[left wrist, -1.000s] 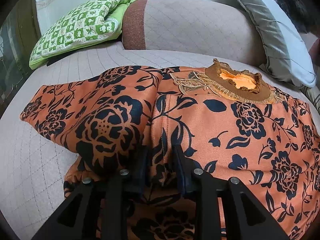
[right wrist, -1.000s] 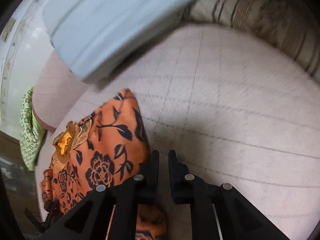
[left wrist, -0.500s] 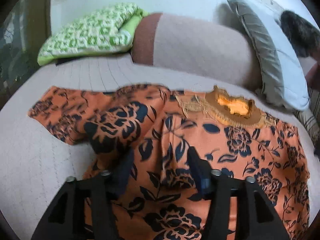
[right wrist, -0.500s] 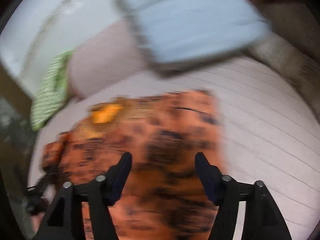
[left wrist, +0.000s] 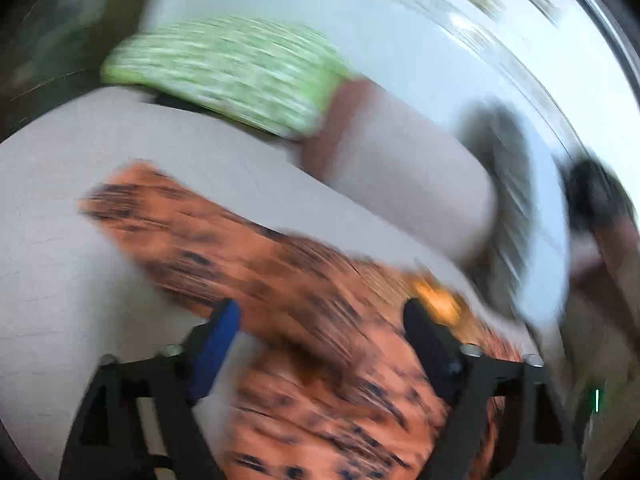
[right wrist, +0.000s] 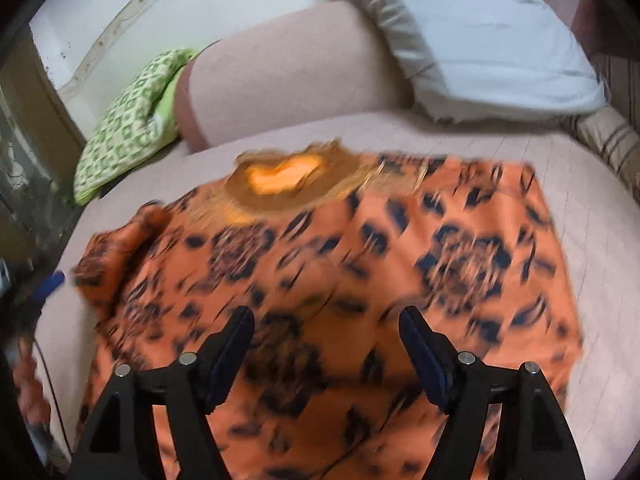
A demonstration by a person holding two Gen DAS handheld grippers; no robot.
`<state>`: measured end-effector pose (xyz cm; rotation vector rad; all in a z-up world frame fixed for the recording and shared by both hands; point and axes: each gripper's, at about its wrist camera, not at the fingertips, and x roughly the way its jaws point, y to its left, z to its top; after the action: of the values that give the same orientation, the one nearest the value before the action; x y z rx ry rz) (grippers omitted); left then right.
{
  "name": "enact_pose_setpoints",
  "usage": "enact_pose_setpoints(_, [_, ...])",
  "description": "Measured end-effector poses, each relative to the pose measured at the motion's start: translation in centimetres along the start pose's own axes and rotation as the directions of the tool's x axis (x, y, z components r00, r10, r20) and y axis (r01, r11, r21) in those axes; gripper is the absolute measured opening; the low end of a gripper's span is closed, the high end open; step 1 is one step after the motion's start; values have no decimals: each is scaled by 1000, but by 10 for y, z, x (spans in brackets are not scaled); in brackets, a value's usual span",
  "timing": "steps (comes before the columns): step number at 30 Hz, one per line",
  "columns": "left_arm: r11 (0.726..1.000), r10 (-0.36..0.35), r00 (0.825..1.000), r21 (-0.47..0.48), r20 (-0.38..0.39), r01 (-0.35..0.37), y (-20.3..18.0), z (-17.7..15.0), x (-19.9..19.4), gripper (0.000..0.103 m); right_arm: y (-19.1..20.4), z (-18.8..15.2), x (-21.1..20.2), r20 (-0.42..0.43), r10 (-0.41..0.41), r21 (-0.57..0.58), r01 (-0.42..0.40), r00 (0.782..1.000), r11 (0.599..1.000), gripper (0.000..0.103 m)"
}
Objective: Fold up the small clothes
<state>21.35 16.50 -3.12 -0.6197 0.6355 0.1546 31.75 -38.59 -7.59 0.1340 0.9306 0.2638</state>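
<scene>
Fingers of left gripper (left wrist: 320,320) spread wide, empty, above orange flowered top (right wrist: 328,280), right gripper (right wrist: 326,330) likewise wide, empty, right view alone shows white pillow (right wrist: 492,36) sharply

The left gripper (left wrist: 320,322) is hanging with its fingers (left wrist: 218,334) spread wide apart, gripping nothing, its view heavily blurred. The right gripper (right wrist: 326,330) is likewise holding its fingers (right wrist: 420,344) wide apart and empty, pointing forward and slightly downward.
</scene>
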Motion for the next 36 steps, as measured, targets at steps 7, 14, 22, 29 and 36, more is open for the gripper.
enact_pose_setpoints(7, [933, 102, 983, -329, -153, -148, 135, 22, 42, 86, 144, -22, 10, -10, 56, -297, -56, 998, 953, 78])
enact_pose_setpoints(14, [891, -47, 994, -455, -97, -3, 172, 42, 56, 86, 224, -48, 16, -51, 57, -402, -73, 997, 913, 78])
enact_pose_setpoints(22, [914, -18, 995, -406, -101, -25, 181, 67, 79, 75, 339, -43, 32, 232, -71, -751, 225, 970, 621, 78])
enact_pose_setpoints(29, [881, -111, 982, -471, -153, 26, 194, 64, 100, 3, 372, -36, 95, 243, -242, -781, 337, 939, 526, 28])
enact_pose_setpoints(36, [801, -205, 973, -590, -108, 103, 220, 59, 98, 10, 355, -35, 97, 173, -211, -742, 268, 962, 615, 30])
